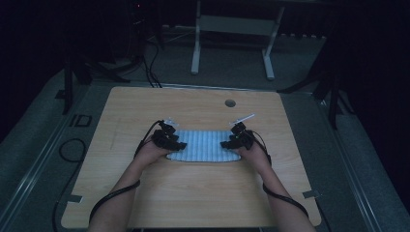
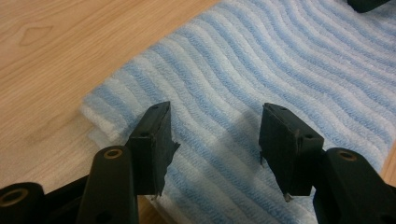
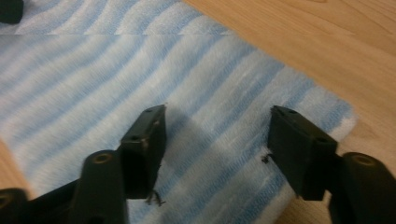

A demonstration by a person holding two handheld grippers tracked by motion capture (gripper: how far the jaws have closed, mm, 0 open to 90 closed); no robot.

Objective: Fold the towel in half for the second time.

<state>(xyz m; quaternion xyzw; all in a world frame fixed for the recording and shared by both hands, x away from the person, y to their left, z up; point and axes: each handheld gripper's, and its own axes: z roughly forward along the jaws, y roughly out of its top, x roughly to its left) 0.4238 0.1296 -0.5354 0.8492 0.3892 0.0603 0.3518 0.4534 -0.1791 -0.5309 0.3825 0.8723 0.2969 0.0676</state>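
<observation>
A folded blue-and-white striped towel [image 1: 205,146] lies flat at the middle of the wooden table [image 1: 193,193]. My left gripper [image 1: 180,144] sits at the towel's left end, my right gripper [image 1: 225,144] at its right end, both pointing inward. In the left gripper view the towel [image 2: 261,70] lies under my left gripper [image 2: 215,135], whose jaws stand apart with nothing between the pads. In the right gripper view my right gripper [image 3: 217,140] hovers the same way over the towel [image 3: 140,70], jaws apart and nothing pinched.
A round cable hole [image 1: 230,103] sits in the table near its far edge. Beyond the table stands a white metal frame [image 1: 232,43] on the dark floor. Black cables [image 1: 72,150] trail off the table's left side.
</observation>
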